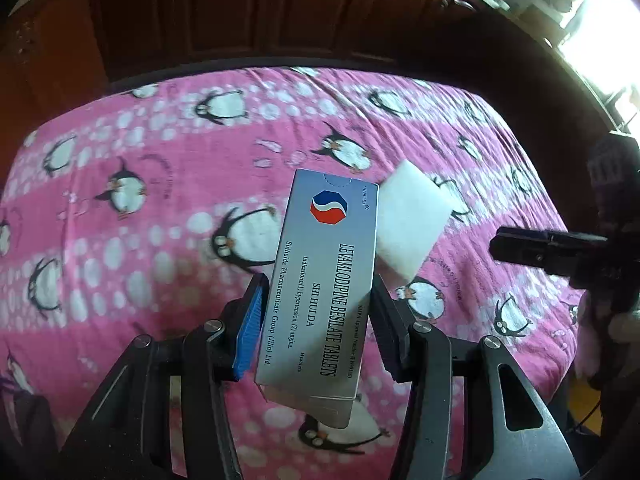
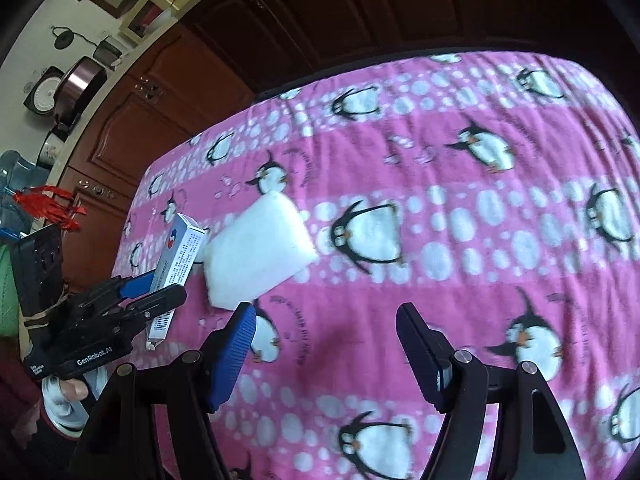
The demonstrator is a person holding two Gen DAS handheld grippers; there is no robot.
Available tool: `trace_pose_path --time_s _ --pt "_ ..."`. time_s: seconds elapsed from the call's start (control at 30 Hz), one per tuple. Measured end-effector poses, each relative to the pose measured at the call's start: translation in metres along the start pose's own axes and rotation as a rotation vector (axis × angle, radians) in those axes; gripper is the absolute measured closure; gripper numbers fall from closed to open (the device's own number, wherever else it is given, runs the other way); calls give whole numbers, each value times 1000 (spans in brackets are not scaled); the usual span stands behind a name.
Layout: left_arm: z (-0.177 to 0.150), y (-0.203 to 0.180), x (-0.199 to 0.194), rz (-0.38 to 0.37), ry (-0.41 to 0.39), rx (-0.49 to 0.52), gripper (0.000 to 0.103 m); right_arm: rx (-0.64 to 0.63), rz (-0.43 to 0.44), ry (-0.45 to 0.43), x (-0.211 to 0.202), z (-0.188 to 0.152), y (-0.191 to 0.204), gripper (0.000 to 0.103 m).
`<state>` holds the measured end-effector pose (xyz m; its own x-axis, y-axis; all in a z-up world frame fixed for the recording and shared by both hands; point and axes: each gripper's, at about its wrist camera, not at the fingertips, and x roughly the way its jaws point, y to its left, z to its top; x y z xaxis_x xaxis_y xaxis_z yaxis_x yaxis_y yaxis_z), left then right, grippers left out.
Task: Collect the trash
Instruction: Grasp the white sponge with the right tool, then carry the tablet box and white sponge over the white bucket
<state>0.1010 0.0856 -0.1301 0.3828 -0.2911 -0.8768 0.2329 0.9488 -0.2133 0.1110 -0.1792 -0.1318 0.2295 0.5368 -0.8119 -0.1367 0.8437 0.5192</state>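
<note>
My left gripper [image 1: 318,284] is shut on a silver medicine box [image 1: 324,280] with a red and blue logo, held above the pink penguin blanket [image 1: 140,240]. The box and left gripper [image 2: 160,284] also show at the left of the right wrist view, the box [image 2: 180,252] tilted upward. A white foam block [image 1: 408,224] lies on the blanket just behind the box; it also shows in the right wrist view [image 2: 256,252]. My right gripper [image 2: 326,312] is open and empty, just in front of the foam block. Its finger [image 1: 532,252] enters the left wrist view from the right.
Dark wooden cabinets [image 2: 160,100] stand behind the blanket-covered surface. A counter with pots and jars [image 2: 72,84] runs at the far left. A blue water bottle [image 2: 16,184] with red ribbon stands at the left. A bright window [image 1: 600,20] is at the upper right.
</note>
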Motion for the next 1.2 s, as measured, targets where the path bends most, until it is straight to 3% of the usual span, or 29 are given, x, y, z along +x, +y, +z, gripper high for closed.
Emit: trace_pose_path --time_s 0.3,0.53,0.77,0.83,0.97,1.0,1.03,1.13,1.2 --pt "-21 30 -29 41 -51 -82 55 145 112 39 41 13 20 32" --pt "-33 45 -34 32 -59 -124 55 152 40 23 61 33 34 16" --pt "-35 47 -37 25 -72 -142 55 56 -81 -21 73 35 53 14" --pt "-36 44 -37 23 -71 -141 55 -25 -122 -31 71 29 60 22" --pt "-36 39 -37 23 -69 -133 55 -76 -75 -40 63 23 54 31" --pt "-35 38 -36 24 -69 -133 55 -86 -67 -42 58 22 54 44" --pt "-35 37 -37 24 -69 -133 55 -105 -55 -48 52 21 53 73" --pt "-32 34 -37 21 -75 -130 55 -120 -35 -52 33 18 48 82" --pt "-29 30 -36 22 -75 -125 55 -110 -27 -43 29 18 42 82"
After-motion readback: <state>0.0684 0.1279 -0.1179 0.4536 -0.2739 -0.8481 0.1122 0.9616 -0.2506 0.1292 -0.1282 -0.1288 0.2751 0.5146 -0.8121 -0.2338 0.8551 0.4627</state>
